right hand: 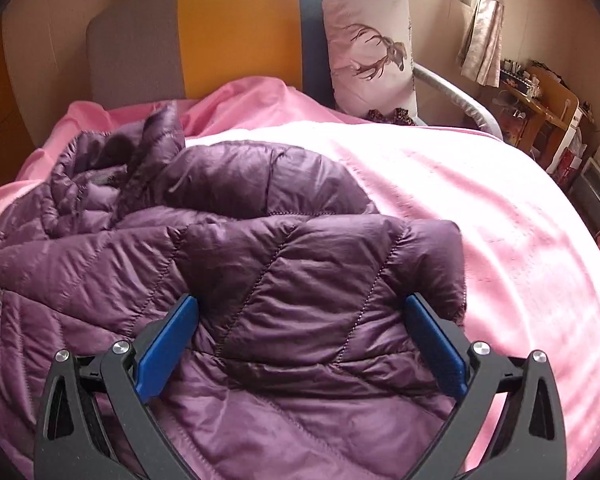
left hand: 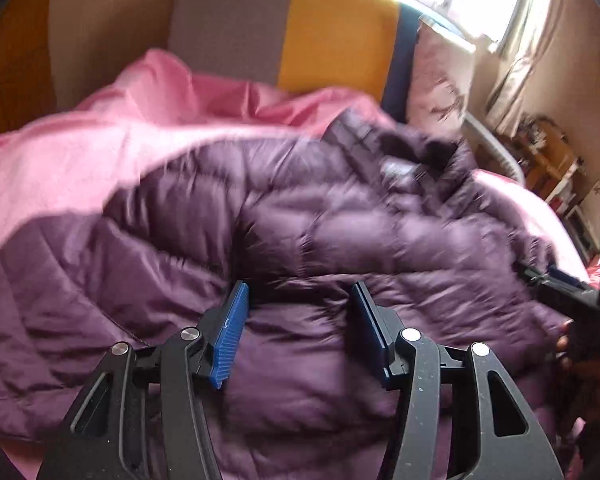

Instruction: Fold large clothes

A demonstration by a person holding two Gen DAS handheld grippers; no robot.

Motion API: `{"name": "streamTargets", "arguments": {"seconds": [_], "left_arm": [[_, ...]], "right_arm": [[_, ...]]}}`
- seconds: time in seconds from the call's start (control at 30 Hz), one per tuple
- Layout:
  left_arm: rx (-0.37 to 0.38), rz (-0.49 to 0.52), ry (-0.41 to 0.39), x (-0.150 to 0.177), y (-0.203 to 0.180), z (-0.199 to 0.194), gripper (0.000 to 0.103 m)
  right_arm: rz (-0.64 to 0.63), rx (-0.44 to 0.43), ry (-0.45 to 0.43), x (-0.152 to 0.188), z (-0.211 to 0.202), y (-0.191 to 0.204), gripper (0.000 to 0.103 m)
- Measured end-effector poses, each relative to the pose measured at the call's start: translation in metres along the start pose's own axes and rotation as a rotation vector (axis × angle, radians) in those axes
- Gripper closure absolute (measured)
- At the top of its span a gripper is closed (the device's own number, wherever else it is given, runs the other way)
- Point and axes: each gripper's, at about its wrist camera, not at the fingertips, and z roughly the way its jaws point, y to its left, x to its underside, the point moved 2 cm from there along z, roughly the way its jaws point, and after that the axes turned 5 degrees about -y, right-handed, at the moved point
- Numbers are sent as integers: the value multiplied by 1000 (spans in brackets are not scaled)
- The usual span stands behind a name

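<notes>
With both the left gripper (left hand: 300, 332) and right gripper (right hand: 300, 344) hovering wide-fingered and holding nothing over the purple jacket (right hand: 260, 264) on the bed (right hand: 480, 208), each should be closing on a hem edge, not on bulk padding.

Motion blur smears the purple jacket (left hand: 340, 216) collar in left wrist view.

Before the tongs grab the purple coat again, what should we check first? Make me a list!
1. Left tongs open: ok, blue pads apart over the coat.
2. Right tongs open: ok, pads wide apart, coat fabric between them.
3. Nothing pinched yet: ok, neither pair has closed on fabric.
4. Coat lies flat: not ok, it is bunched, with a flap turned over near the collar.
5. Room on the pink blanket to spread out: ok, bare blanket to the right.
6. Left view sharp enough to aim: not ok, it is blurred.
</notes>
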Motion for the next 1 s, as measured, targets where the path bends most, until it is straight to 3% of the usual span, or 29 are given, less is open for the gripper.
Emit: {"name": "streamTargets", "arguments": {"seconds": [0.1, 0.23, 0.3, 0.4, 0.47, 0.53, 0.63, 0.73, 0.9, 1.0], "left_arm": [[35, -49, -9, 8, 11, 5, 50], [-19, 2, -21, 13, 3, 5, 50], [-10, -13, -17, 12, 4, 4, 50], [-38, -46, -14, 9, 7, -12, 48], [-54, -48, -76, 11, 6, -38, 38], [-35, -42, -104, 17, 3, -53, 36], [-40, -4, -69, 32, -4, -55, 36], [-63, -16, 13, 42, 1, -36, 36], [-92, 11, 25, 40, -4, -33, 34], [-60, -54, 3, 44, 5, -54, 34]], "right_arm": [[12, -25, 14, 6, 13, 0, 2], [19, -34, 24, 7, 16, -1, 2], [25, -37, 27, 7, 13, -3, 2], [11, 6, 31, 2, -6, -3, 2], [23, -43, -15, 2, -27, 2, 2], [-4, -95, -18, 9, -45, 17, 2], [-74, -129, -16, 26, -62, 46, 2], [-136, -74, 13, 42, -57, 67, 2], [-146, -55, 53, 49, -37, 72, 2], [-123, -54, 41, 48, -48, 66, 2]]}}
